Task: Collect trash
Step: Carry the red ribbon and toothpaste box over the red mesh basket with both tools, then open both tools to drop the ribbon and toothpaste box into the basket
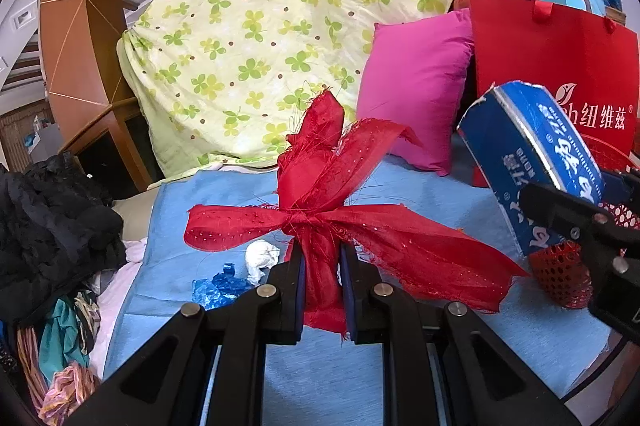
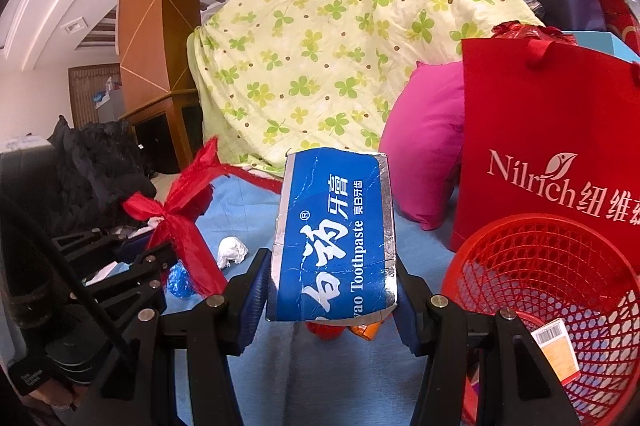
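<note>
Both pickups made, neither dropped yet. Left gripper clamping frayed red ribbon bow; right gripper gripping blue toothpaste box just left of red mesh basket. Remaining on blue sheet: white paper wad, blue wrapper.

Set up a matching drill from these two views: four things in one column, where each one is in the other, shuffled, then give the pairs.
Things:
1. red ribbon
2. toothpaste box
3. white paper wad
4. red mesh basket

Places:
A. lying loose on the blue sheet
B. clamped in the left gripper
C. standing in front of the red bag
D. clamped in the right gripper

Pairs: 1-B, 2-D, 3-A, 4-C
</note>
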Motion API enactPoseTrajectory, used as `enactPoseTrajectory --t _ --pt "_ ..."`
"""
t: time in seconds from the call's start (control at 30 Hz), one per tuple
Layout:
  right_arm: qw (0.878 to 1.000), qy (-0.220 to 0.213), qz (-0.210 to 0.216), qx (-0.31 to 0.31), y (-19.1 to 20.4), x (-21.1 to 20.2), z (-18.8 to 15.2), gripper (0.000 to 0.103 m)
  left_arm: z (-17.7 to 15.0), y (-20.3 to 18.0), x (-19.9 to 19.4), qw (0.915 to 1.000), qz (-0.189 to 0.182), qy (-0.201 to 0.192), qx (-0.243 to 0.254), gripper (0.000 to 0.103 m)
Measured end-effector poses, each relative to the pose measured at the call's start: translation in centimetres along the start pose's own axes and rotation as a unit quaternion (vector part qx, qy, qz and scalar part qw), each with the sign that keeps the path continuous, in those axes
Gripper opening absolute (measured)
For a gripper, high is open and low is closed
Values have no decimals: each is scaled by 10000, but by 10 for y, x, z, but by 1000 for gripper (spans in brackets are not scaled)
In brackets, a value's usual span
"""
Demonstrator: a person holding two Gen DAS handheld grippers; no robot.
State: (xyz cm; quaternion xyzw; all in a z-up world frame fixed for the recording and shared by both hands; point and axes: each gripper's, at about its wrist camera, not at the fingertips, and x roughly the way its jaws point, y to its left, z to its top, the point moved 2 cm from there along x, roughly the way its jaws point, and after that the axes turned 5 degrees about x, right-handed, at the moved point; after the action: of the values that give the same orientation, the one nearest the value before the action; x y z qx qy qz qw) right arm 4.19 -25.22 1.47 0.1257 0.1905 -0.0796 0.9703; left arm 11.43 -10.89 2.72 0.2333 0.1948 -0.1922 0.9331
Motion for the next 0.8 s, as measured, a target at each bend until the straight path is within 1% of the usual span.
enactPoseTrajectory --t 0.33,0.4,0.43,0.5,0.57,0.6,0.7,0.8 --pt "9995 -264 -99 126 -19 -15 8 58 6 -16 -4 9999 -102 -58 30 17" --pt "9992 -333 -135 169 -24 -19 9 58 8 -19 -6 9998 -176 -64 3 17" --pt "9990 -378 -169 184 -27 -21 10 58 9 -21 -7 9996 -270 -60 -42 17" --pt "9983 -465 -273 202 -34 -26 11 58 13 -26 -11 9983 -564 -70 -157 17" --pt "9975 -531 -364 280 -45 -30 14 58 19 -35 -18 9948 -980 -92 -268 17" --pt "9971 -561 -406 325 -50 -32 16 58 21 -39 -20 9932 -1122 -102 -282 17" --pt "9945 -658 -599 559 -76 -42 21 59 30 -58 -29 9849 -1692 -169 -318 18" --pt "9897 -716 -807 944 -112 -52 24 59 41 -78 -35 9736 -2244 -193 -380 19"
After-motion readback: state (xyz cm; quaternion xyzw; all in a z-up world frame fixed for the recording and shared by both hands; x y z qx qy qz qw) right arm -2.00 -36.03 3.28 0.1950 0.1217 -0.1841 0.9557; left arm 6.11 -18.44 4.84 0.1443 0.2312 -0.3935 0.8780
